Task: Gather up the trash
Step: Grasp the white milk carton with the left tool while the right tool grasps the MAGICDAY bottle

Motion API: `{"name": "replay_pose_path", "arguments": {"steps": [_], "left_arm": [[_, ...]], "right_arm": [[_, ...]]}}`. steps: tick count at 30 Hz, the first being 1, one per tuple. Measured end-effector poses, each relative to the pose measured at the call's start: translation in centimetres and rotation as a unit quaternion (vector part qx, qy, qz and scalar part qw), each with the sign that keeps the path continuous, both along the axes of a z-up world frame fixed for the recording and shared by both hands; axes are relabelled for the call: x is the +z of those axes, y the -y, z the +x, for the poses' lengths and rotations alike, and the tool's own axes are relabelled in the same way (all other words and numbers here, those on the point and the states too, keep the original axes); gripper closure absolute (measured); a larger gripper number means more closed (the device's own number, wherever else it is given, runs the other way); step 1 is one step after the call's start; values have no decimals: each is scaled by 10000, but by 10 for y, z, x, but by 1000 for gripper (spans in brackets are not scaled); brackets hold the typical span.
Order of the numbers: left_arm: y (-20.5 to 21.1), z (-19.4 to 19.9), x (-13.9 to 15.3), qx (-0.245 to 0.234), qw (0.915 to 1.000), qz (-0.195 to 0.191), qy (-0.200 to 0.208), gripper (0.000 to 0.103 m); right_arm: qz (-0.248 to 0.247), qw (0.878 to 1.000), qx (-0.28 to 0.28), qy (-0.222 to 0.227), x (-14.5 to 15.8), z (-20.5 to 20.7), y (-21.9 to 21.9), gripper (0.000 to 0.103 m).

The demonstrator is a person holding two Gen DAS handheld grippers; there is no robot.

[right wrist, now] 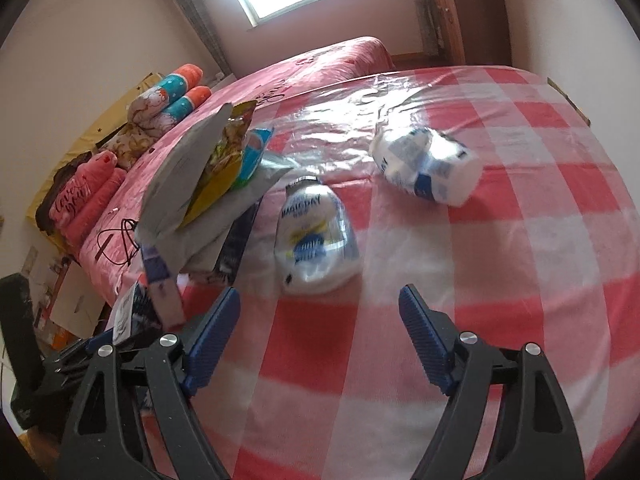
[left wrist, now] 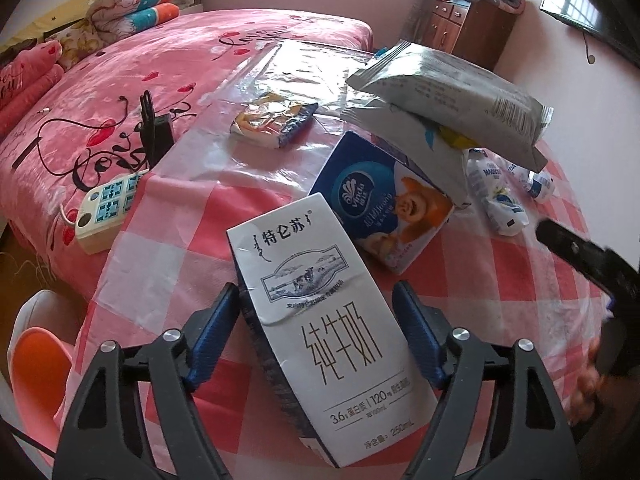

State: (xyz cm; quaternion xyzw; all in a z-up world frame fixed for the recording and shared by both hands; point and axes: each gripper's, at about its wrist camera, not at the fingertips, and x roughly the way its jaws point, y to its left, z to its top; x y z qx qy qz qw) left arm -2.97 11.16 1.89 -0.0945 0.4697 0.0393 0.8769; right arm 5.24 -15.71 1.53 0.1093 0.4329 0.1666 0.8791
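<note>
In the left wrist view a white milk carton (left wrist: 320, 312) sits between the fingers of my left gripper (left wrist: 318, 312); the left finger touches it, the right stands slightly off. Beyond it lie a blue tissue pack (left wrist: 380, 196), two grey snack bags (left wrist: 452, 100) stacked on it, a crumpled wrapper (left wrist: 274, 120) and two small white bottles (left wrist: 500, 196). In the right wrist view my right gripper (right wrist: 320, 308) is open and empty above the checked tablecloth (right wrist: 520, 240), just short of a white bottle (right wrist: 314, 232). A second white bottle (right wrist: 428, 164) lies farther right. The snack bags (right wrist: 200, 172) stand at left.
The table stands against a pink bed (left wrist: 120, 92) holding a power strip (left wrist: 106, 208), a black charger (left wrist: 154, 128) with cable, and rolled blankets (left wrist: 132, 8). A wooden cabinet (left wrist: 468, 28) is at the back right. An orange-and-white chair (left wrist: 36, 360) is at lower left.
</note>
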Motion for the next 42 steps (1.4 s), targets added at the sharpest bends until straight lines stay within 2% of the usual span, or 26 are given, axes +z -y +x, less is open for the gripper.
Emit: {"name": "replay_pose_path", "arguments": {"steps": [13, 15, 19, 22, 32, 42], "left_arm": [[-2, -7, 7, -36, 9998, 58, 172, 30], [-2, -8, 9, -51, 9998, 41, 198, 30], [-1, -10, 12, -61, 9996, 2, 265, 30], [-1, -11, 13, -72, 9996, -31, 285, 30], [2, -17, 19, -186, 9991, -13, 381, 31], [4, -31, 28, -326, 9979, -69, 548, 32]], "right_arm": [[-710, 9969, 327, 121, -7, 37, -34, 22], [-761, 9964, 363, 95, -9, 40, -37, 29], [-1040, 9937, 409, 117, -14, 45, -46, 32], [-1280, 9908, 394, 180, -15, 45, -51, 42], [-936, 9953, 218, 157, -14, 28, -35, 42], [-661, 9974, 178, 232, -5, -18, -29, 42]]}}
